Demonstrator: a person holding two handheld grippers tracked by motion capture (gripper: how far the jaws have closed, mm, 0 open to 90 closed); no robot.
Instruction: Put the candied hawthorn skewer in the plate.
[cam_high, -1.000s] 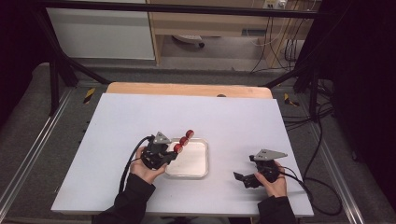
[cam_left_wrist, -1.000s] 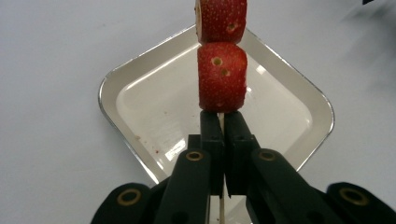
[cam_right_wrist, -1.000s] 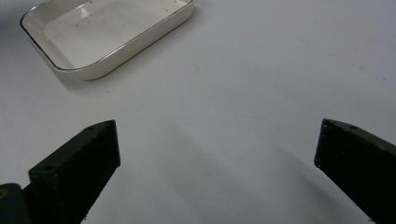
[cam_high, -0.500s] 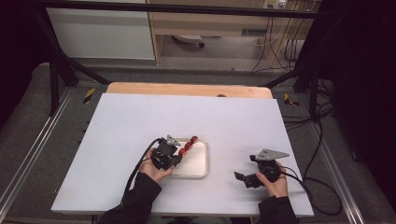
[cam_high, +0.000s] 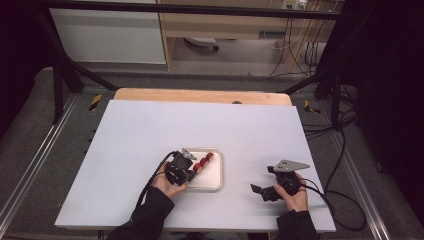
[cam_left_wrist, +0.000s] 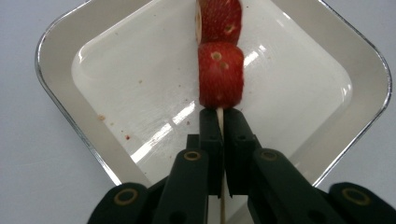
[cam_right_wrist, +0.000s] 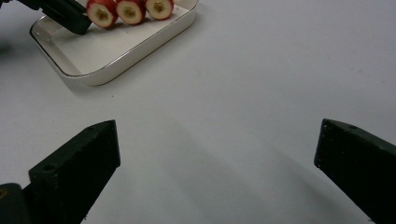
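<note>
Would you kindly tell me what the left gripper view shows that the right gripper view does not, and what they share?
Left gripper view alone: the thin wooden skewer stick pinched between the shut jaws of the left claw, plus red crumbs on the tray floor.

Right gripper view alone: the right claw with jaws wide apart over bare white table, nothing between them, and all three pieces side by side.

Both: the white square tray with a metallic rim and the red round fruit pieces inside it.
</note>
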